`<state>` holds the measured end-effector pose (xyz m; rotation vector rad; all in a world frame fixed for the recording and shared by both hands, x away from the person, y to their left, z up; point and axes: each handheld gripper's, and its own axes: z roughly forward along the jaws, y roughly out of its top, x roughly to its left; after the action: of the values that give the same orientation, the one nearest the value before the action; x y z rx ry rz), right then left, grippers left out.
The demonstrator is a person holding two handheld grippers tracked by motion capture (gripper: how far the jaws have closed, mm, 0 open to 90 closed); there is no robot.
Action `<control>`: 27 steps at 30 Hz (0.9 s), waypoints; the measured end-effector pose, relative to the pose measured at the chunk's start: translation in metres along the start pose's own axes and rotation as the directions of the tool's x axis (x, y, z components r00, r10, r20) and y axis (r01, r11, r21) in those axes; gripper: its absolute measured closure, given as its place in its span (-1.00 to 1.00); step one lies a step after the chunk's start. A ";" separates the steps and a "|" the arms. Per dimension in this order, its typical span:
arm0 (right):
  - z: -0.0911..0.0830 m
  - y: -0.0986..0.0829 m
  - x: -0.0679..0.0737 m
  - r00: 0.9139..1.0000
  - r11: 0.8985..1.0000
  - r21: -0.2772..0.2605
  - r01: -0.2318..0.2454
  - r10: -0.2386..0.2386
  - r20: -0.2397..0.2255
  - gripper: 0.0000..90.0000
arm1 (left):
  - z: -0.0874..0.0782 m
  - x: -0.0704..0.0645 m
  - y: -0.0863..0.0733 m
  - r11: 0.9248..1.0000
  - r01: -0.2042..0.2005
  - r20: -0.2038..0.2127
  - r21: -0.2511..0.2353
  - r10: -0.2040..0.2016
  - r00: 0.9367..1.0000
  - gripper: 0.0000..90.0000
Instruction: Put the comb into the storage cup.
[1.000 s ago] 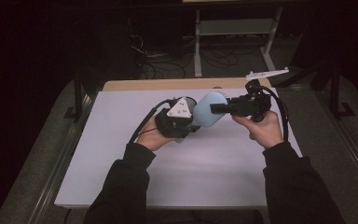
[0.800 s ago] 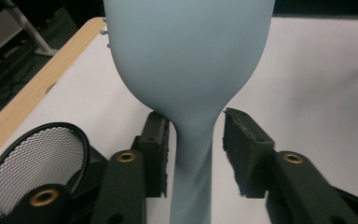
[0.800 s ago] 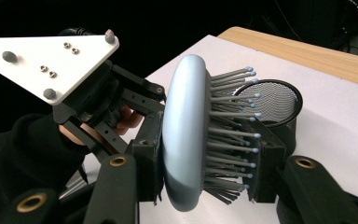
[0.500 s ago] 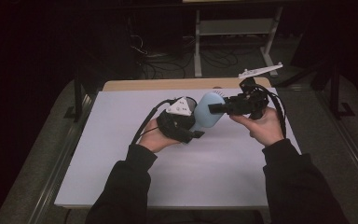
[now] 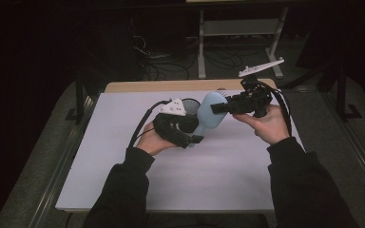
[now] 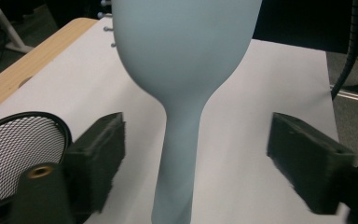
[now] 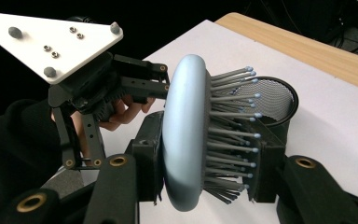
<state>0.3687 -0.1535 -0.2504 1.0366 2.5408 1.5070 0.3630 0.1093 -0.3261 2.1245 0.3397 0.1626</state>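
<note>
Right claw grips hairbrush beside empty mesh cup

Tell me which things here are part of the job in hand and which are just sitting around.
In the job:
- light blue hairbrush, head clamped in the right tool
- left tool, jaws open either side of the brush handle
- black mesh cup, right behind the brush

Just lying about:
- white table
- metal stand and cables on the floor behind the table
</note>
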 end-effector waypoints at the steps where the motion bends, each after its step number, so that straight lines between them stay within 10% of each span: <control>1: 0.000 0.001 0.000 1.000 1.000 0.000 0.006 -0.006 0.003 0.21 | -0.002 0.001 -0.001 1.000 0.004 0.002 -0.005 -0.004 1.000 -0.66; 8: -0.003 0.008 0.002 1.000 1.000 0.009 0.022 -0.022 0.017 0.21 | -0.013 0.008 -0.014 0.999 0.042 -0.042 -0.035 -0.043 0.998 -0.99; 27: -0.003 0.020 0.003 0.998 0.999 0.016 0.048 -0.048 0.046 0.21 | -0.041 0.013 -0.038 0.994 0.050 -0.098 -0.093 -0.059 0.993 -1.00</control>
<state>0.3762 -0.1480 -0.2317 0.9929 2.5301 1.4372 0.3580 0.1656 -0.3362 2.0201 0.4407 0.2492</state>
